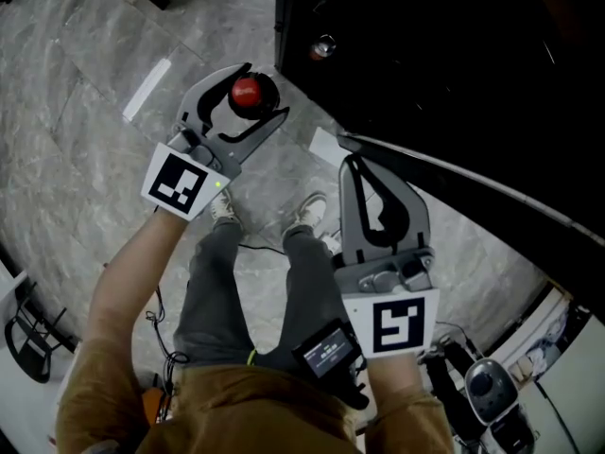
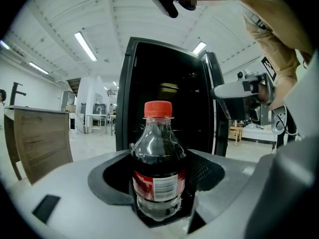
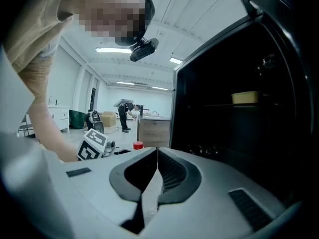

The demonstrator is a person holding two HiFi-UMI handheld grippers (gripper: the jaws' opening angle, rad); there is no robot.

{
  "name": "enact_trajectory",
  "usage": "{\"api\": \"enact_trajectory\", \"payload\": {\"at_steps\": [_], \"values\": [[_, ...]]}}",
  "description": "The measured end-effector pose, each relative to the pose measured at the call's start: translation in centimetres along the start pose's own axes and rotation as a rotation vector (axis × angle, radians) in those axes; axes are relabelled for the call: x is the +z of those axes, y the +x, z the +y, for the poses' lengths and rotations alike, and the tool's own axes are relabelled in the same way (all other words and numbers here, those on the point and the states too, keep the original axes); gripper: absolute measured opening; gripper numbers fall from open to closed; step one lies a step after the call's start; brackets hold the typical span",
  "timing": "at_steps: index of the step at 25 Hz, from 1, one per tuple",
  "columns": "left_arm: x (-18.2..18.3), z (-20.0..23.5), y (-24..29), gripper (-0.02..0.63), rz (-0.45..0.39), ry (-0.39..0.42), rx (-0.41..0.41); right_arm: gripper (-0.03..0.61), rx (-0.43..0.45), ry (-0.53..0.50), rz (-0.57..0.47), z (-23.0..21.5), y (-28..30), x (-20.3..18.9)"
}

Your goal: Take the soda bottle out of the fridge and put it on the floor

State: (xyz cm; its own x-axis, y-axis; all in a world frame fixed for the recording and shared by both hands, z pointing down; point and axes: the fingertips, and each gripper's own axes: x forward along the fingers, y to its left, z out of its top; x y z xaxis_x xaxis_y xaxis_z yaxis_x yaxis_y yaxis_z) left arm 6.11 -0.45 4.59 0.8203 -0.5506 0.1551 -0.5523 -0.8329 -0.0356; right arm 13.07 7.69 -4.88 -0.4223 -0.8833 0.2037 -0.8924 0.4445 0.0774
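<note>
Currently the left gripper (image 2: pixel 158 176) has its fingers clamped on the soda bottle (image 2: pixel 158 153), upright between them, with the open fridge (image 2: pixel 164 78) beyond their tips. The right gripper (image 3: pixel 157 156) fingers are pressed together, empty. Best lowered vertically, base flat on the floor (image 1: pixel 85 112) beneath the fingers, before releasing. The bottle's base is hidden, and the fridge interior is too dark to read.

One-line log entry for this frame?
left gripper: shut on soda bottle | right gripper: shut, empty | fridge: open | soda bottle: outside fridge, over floor
</note>
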Motion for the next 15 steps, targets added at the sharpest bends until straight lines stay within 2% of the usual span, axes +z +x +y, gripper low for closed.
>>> {"api": "enact_trajectory", "payload": {"at_steps": [5, 10, 15], "values": [[-3.1, -0.6, -0.2, 0.305, 0.026, -0.035, -0.022, 0.002, -0.004, -0.033, 0.009, -0.2, 1.5, -2.3], [-6.5, -0.9, 0.7, 0.305, 0.038, 0.001, -0.05, 0.002, -0.008, -0.043, 0.006, -0.4, 3.4, -5.5], [-10.9, -0.2, 2.0, 0.305, 0.041, -0.01, -0.064, 0.002, 0.002, -0.042, 0.013, -0.3, 6.3, -9.4]]}}
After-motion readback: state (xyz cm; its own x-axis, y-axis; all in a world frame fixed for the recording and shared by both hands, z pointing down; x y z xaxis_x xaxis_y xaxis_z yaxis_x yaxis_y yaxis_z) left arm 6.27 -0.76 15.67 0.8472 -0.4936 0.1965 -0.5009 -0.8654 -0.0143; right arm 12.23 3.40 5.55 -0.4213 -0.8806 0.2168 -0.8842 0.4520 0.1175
